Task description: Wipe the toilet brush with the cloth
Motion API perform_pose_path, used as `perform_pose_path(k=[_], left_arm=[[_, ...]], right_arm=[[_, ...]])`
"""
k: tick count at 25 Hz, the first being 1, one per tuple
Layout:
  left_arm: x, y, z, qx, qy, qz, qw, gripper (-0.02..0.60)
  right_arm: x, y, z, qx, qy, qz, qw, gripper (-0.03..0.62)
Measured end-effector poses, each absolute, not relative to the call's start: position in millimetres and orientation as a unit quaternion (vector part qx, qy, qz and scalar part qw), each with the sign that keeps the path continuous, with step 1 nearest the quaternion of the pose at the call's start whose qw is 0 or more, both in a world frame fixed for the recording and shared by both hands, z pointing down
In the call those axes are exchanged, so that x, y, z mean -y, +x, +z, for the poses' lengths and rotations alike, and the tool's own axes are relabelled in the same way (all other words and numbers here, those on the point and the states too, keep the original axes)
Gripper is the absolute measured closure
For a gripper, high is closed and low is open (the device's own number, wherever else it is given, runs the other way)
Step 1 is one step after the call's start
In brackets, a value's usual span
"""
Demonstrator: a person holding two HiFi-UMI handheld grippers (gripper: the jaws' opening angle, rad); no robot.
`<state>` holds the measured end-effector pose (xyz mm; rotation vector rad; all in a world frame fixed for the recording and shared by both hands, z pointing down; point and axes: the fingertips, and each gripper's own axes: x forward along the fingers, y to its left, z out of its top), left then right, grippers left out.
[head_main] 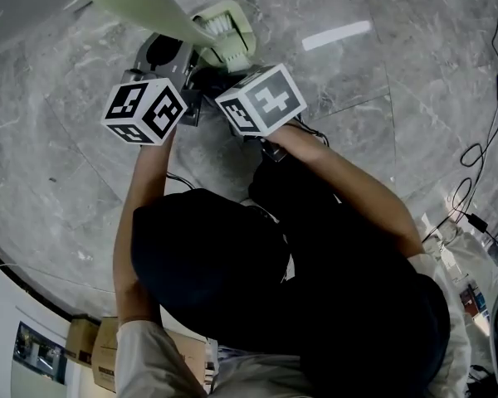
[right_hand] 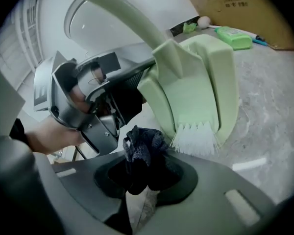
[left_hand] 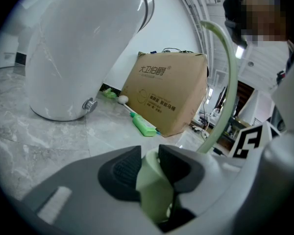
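Two grippers are used. A dark cloth is pinched in the right gripper. Just above and beyond it, the toilet brush is hung, bristles down. Its long green handle is squeezed by the left gripper.

The left arm reaches toward twelve o'clock; the right arm angles toward ten o'clock; both grippers meet close together. The left gripper clamps the brush handle; the right gripper pinches the cloth.
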<state>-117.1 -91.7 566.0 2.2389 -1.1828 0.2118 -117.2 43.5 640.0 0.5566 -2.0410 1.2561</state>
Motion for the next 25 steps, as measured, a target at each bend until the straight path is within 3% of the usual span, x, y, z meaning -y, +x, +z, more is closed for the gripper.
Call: perform_pose_path(k=[2, 6, 9, 16, 25], left_arm=[[91.6, -117.3, 566.6, 0.445, 0.842, 0.079, 0.296, 0.581], [92.3, -118.8, 566.3, 0.445, 0.842, 0.078, 0.296, 0.581], [92.4, -118.2, 565.7, 0.445, 0.842, 0.077, 0.295, 0.581], [92.1, -118.3, 565.9, 0.445, 0.842, 0.073, 0.296, 0.581], [91.8, -117.0, 565.2, 0.447, 0.842, 0.075, 0.292, 0.581]], right_arm=[[-44.5, -120.9, 640.8, 0.760, 0.226, 0.531, 0.299, 0.499], [-44.7, -122.3, 649.0, 0.653, 0.270, 0.689, 0.163, 0.499], [-41.5, -111.1, 655.3, 0.609, 0.314, 0.721, 0.105, 0.500], [-43.7, -103.2, 650.7, 0.577, 0.331, 0.745, 0.056, 0.502], [-50.5, -96.3, 636.2, 0.590, 0.309, 0.744, 0.057, 0.502]])
